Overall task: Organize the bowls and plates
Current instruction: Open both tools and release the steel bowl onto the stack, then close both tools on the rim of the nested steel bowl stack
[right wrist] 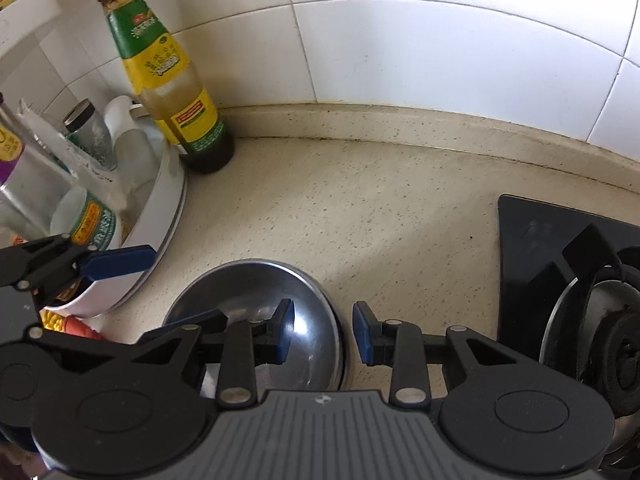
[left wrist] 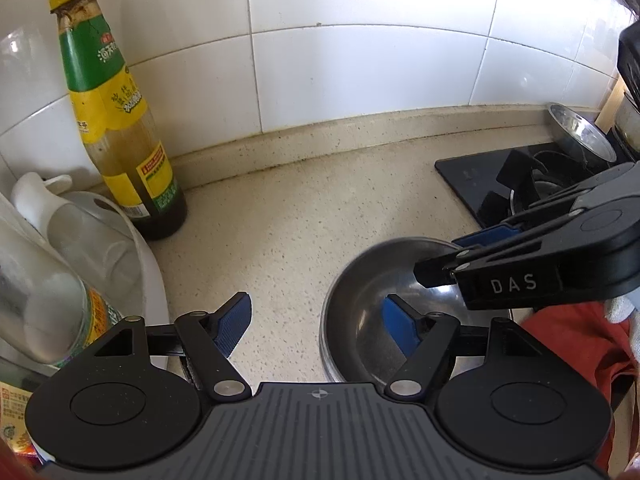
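A steel bowl sits on the beige counter; it also shows in the right wrist view. My left gripper is open, its right finger inside the bowl and its left finger over bare counter, so the jaws straddle the bowl's left rim. My right gripper is open, with its left finger inside the bowl and its right finger outside, straddling the bowl's right rim. The right gripper shows in the left wrist view over the bowl's far right edge. Neither grips the bowl.
A sauce bottle stands at the tiled wall. A white tub holding jars and bottles sits at the left. A black gas hob lies at the right, with a steel pot behind it.
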Motion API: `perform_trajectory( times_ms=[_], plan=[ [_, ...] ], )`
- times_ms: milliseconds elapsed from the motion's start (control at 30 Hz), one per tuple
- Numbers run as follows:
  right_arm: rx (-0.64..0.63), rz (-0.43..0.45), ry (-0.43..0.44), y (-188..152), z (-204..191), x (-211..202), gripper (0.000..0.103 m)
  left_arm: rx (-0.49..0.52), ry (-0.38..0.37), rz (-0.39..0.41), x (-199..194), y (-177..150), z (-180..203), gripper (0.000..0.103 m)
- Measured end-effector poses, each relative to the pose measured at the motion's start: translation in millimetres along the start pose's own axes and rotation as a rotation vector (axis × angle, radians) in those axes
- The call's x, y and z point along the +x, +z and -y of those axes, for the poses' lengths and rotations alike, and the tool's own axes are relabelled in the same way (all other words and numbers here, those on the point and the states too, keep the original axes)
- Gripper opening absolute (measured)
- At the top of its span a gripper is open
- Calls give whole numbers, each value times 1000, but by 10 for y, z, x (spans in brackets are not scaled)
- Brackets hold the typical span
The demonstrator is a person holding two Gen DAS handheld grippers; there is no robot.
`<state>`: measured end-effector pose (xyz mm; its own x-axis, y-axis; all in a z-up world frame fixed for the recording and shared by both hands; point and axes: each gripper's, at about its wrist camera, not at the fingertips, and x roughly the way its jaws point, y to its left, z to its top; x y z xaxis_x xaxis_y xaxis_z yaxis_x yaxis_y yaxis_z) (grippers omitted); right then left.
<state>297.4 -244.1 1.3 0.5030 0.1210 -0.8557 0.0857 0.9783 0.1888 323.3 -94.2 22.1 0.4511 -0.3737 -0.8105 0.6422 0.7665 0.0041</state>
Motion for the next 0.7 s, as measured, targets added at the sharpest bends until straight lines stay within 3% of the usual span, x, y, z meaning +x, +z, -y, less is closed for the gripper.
perform_trajectory(
  times_ms=[200, 500, 700],
  plan=[
    [24, 45, 48, -29, 31, -167, 31, 10, 5, 32, -124, -88, -9, 84],
    [53, 43, 62, -55, 24, -214, 32, 88, 18, 88, -391, -271, 120, 87],
    [66, 37, 73, -101, 26, -239, 40, 126, -4, 94, -443, -406, 171, 91]
  ],
)
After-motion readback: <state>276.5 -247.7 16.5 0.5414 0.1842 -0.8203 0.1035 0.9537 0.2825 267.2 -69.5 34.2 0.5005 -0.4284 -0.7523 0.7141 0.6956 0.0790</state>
